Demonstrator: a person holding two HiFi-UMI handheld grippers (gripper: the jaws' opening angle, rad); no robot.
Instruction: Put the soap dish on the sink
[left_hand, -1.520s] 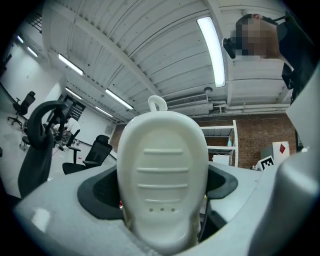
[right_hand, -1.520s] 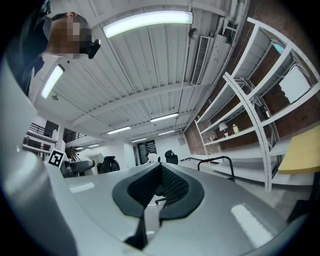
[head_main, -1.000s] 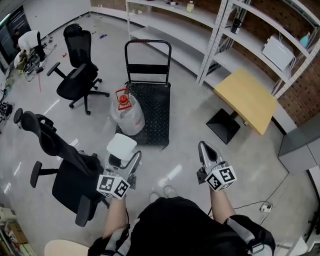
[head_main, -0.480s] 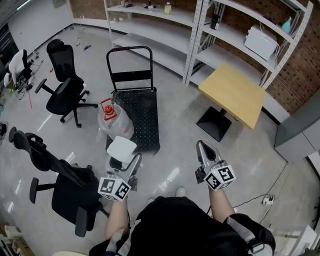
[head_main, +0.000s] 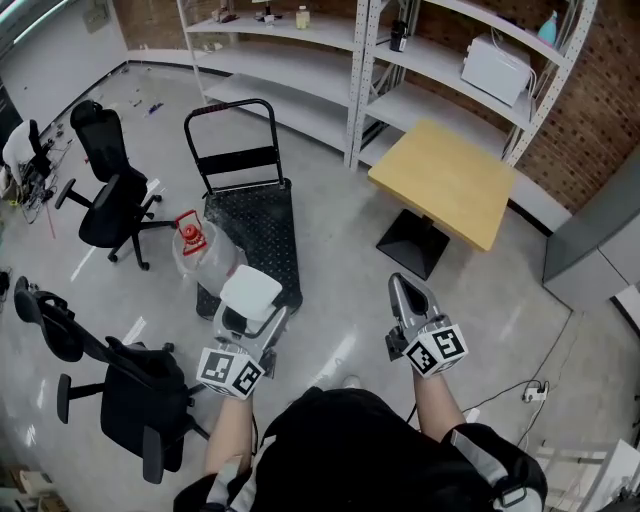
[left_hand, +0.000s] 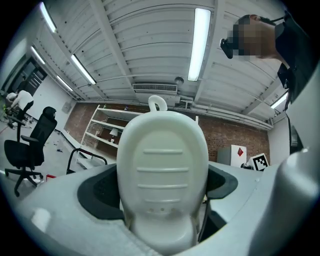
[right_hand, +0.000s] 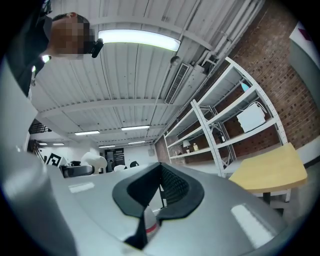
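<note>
A white plastic soap dish with raised ribs and a small hanging loop is held in my left gripper, which is shut on its lower end. In the left gripper view the soap dish stands upright between the grey jaws and fills the middle, with the left gripper clamped round its base. My right gripper is held beside it at the same height, shut and empty. In the right gripper view the right gripper has its dark pads pressed together. No sink is in view.
Below me is a grey concrete floor. A black platform cart with a clear water jug beside it lies ahead left. Black office chairs stand left. A yellow table and white shelving are ahead right.
The camera has moved on with the person: cart, chairs and table have slid leftward in view. Both grippers keep their pose, the left still holding the soap dish.
</note>
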